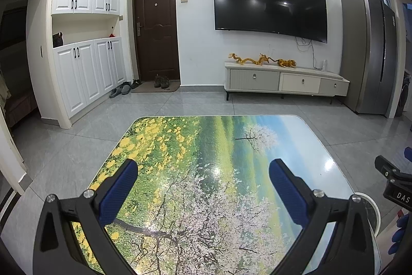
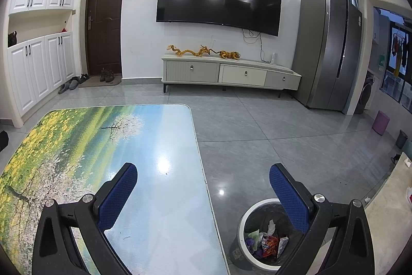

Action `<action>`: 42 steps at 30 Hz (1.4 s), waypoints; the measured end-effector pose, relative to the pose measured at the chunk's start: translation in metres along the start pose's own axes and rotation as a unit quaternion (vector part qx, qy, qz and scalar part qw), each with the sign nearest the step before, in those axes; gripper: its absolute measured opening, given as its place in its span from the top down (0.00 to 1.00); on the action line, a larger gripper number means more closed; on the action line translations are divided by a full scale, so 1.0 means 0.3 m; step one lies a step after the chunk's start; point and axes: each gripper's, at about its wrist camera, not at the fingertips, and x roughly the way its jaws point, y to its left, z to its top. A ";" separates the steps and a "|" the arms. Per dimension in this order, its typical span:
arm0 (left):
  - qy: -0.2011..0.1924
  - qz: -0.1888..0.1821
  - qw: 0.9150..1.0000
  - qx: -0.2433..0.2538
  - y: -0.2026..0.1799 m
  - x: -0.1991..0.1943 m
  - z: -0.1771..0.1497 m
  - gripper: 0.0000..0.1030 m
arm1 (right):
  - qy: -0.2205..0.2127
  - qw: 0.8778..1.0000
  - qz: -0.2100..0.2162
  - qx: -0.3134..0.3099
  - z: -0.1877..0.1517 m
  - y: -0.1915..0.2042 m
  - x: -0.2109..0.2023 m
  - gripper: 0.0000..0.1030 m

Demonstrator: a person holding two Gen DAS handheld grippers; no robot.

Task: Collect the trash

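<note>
In the bin (image 2: 240, 223): light, crumpled wrappers (image 2: 267, 242); pinch by folds. Your left gripper (image 1: 203, 173) and right gripper (image 2: 203, 173) gape, empty.

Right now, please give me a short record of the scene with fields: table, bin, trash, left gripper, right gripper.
table: printed landscape top, no trash visible on it
bin: round, white rim, on the floor beside the table's right edge
trash: wrappers and crumpled paper inside the bin
left gripper: open, empty, over the table
right gripper: open, empty, over the table's right edge and the bin
</note>
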 end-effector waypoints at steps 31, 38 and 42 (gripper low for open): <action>0.011 -0.005 1.000 0.004 0.004 0.020 -0.012 0.01 | 0.003 1.000 -0.007 -0.007 -0.013 -0.004 0.014 0.00; 0.013 -0.005 1.000 0.005 0.011 0.030 -0.019 0.01 | 0.002 1.000 -0.007 -0.007 -0.014 -0.004 0.012 0.00; 0.016 -0.007 1.000 0.007 0.016 0.040 -0.026 0.01 | 0.002 1.000 -0.007 -0.007 -0.015 -0.005 0.013 0.00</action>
